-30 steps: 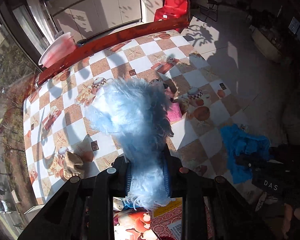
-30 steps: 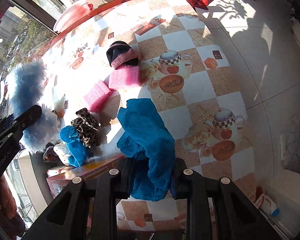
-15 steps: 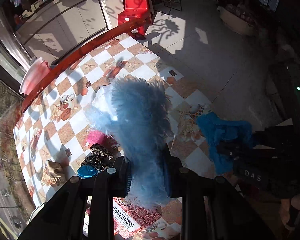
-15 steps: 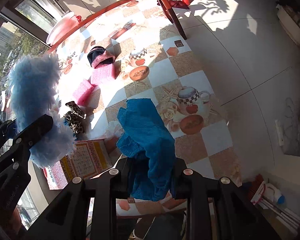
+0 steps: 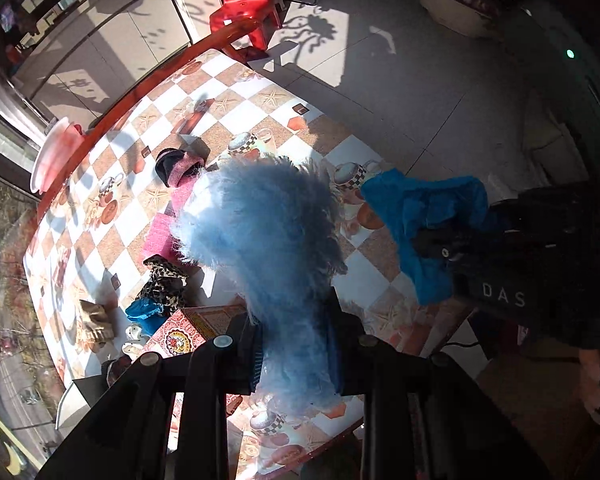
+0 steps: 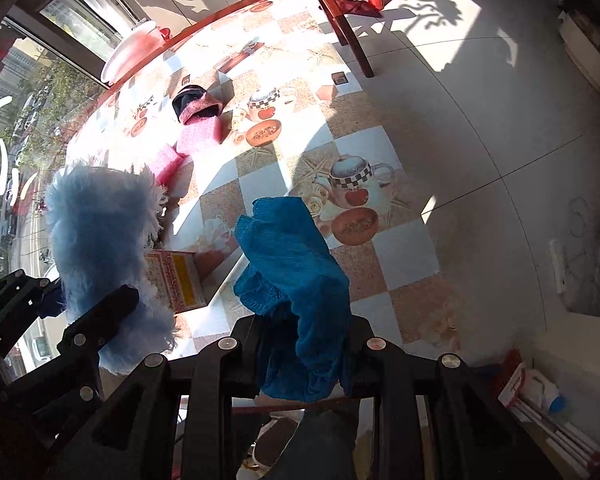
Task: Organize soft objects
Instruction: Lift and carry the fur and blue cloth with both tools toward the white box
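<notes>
My left gripper point(image 5: 296, 344) is shut on a fluffy light-blue soft piece point(image 5: 268, 232) and holds it high above the checkered table point(image 5: 228, 104); it also shows in the right wrist view point(image 6: 96, 240). My right gripper point(image 6: 304, 344) is shut on a dark blue knit cloth point(image 6: 292, 272), also above the table and seen in the left wrist view point(image 5: 420, 216). On the table lie two pink sponges point(image 6: 202, 136), a black and pink beanie point(image 6: 194, 106), a leopard-print scrunchie point(image 5: 162, 284) and a small blue cloth point(image 5: 144, 310).
A patterned red box point(image 5: 188, 330) stands at the table's near edge, also in the right wrist view point(image 6: 178, 278). A beige toy point(image 5: 94, 320) lies at the left. A pink-white lid point(image 5: 54, 152) leans at the far rim. A red chair point(image 5: 246, 16) stands beyond the table.
Both grippers have risen and pulled back from the table with their loads. More of the floor and the table's near edge now shows.
</notes>
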`<state>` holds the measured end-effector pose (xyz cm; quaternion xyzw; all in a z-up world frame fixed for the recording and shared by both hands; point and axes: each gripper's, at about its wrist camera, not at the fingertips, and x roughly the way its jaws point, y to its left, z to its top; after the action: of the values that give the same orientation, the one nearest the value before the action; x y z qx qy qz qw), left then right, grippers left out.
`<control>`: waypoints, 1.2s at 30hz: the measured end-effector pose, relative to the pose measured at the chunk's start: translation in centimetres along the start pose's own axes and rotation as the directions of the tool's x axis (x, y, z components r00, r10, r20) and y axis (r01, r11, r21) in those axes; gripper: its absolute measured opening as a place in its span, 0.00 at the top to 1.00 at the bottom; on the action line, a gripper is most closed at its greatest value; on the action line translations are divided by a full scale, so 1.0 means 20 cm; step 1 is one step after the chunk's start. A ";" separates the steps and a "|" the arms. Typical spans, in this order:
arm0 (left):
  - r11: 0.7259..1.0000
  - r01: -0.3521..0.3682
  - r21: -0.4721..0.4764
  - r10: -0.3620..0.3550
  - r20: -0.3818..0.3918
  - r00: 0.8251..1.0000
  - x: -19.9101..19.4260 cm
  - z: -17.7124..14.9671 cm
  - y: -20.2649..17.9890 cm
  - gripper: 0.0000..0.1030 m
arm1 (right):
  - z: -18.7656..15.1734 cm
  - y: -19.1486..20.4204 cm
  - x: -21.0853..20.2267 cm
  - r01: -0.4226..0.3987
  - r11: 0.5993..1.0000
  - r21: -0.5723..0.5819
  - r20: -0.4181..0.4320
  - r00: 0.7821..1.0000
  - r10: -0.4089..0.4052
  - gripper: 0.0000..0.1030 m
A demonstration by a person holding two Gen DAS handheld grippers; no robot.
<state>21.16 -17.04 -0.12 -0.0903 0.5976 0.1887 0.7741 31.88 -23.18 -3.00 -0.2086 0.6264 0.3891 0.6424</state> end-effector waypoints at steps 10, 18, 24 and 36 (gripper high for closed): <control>0.999 -0.028 -0.027 0.027 -0.020 0.999 -0.03 -0.03 -0.09 0.73 | -0.03 0.01 -0.01 -0.009 0.996 -0.091 -0.014 1.000 0.008 0.73; 0.998 -0.035 -0.061 0.033 -0.034 0.999 -0.03 -0.12 -0.15 0.73 | -0.10 0.02 -0.01 -0.019 0.989 -0.145 -0.035 0.999 0.014 0.73; 0.998 -0.031 -0.055 0.030 -0.021 0.999 -0.06 -0.20 -0.17 0.73 | -0.14 0.05 -0.01 -0.014 0.987 -0.162 -0.044 0.999 0.007 0.73; 1.000 0.008 0.021 -0.008 0.018 1.000 -0.10 -0.57 -0.03 0.73 | -0.33 0.32 0.12 0.000 0.992 -0.124 -0.082 0.997 -0.010 0.73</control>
<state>10.78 -22.04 -1.37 -0.0830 0.5922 0.1802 0.7810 22.49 -23.65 -4.67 -0.2655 0.6267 0.4166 0.6026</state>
